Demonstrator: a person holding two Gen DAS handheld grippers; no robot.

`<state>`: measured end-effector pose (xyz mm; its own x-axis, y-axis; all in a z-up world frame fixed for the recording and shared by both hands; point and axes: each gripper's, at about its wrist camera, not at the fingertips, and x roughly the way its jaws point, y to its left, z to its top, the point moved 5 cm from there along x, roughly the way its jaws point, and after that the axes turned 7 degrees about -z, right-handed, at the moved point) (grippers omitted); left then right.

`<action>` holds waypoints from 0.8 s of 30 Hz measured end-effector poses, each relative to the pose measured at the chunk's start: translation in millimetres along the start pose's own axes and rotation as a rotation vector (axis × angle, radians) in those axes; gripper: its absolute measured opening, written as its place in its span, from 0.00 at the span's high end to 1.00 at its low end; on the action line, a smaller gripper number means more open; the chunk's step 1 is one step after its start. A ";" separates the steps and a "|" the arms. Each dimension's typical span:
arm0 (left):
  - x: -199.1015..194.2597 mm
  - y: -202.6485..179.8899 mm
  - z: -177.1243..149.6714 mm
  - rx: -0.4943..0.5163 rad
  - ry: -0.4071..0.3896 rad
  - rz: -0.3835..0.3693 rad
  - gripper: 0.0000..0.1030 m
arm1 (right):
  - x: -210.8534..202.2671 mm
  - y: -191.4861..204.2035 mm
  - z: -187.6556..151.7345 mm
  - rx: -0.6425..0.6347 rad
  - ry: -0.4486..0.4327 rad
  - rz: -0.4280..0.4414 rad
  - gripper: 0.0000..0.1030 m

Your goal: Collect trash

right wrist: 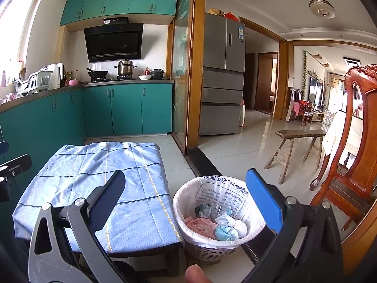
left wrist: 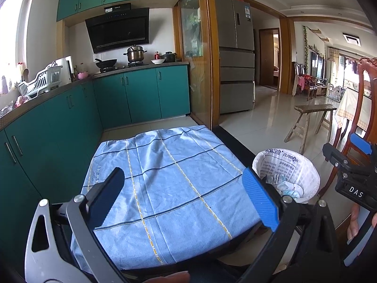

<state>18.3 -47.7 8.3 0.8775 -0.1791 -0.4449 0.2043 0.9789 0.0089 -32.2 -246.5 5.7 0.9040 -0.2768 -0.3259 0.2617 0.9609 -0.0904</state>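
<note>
A white basket bin (right wrist: 188, 200) with a printed white liner stands on the floor right of a low table covered with a blue checked cloth (right wrist: 94, 181). Crumpled trash (right wrist: 216, 226) in pink, white, blue and green lies inside the bin. My right gripper (right wrist: 186, 202) is open and empty, above the bin's near side. My left gripper (left wrist: 186, 195) is open and empty, above the bare cloth (left wrist: 165, 176). The bin also shows in the left wrist view (left wrist: 304, 174), with the right gripper (left wrist: 353, 165) beyond it at the right edge.
Teal kitchen cabinets (right wrist: 113, 108) run along the left and back. A carved wooden chair (right wrist: 348, 165) stands close on the right. A wooden bench (right wrist: 297, 151) and a fridge (right wrist: 223, 75) stand further back. A dark door sill (right wrist: 202, 160) crosses the tiled floor.
</note>
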 end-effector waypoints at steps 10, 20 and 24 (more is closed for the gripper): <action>5.0 -3.2 -1.9 0.006 0.013 0.005 0.03 | 3.5 -1.5 -3.1 0.005 0.011 -0.002 0.03; 8.7 -6.8 -3.7 0.013 0.021 0.005 0.03 | 6.0 -2.1 -3.7 0.010 0.019 -0.002 0.03; 10.6 -7.5 -5.4 0.015 0.026 0.013 0.03 | 8.1 -4.4 -5.7 0.019 0.021 0.006 0.03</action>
<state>23.7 -56.5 -1.4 0.8683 -0.1635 -0.4682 0.1997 0.9795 0.0283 -28.0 -252.9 -1.9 0.8983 -0.2707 -0.3460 0.2628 0.9623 -0.0706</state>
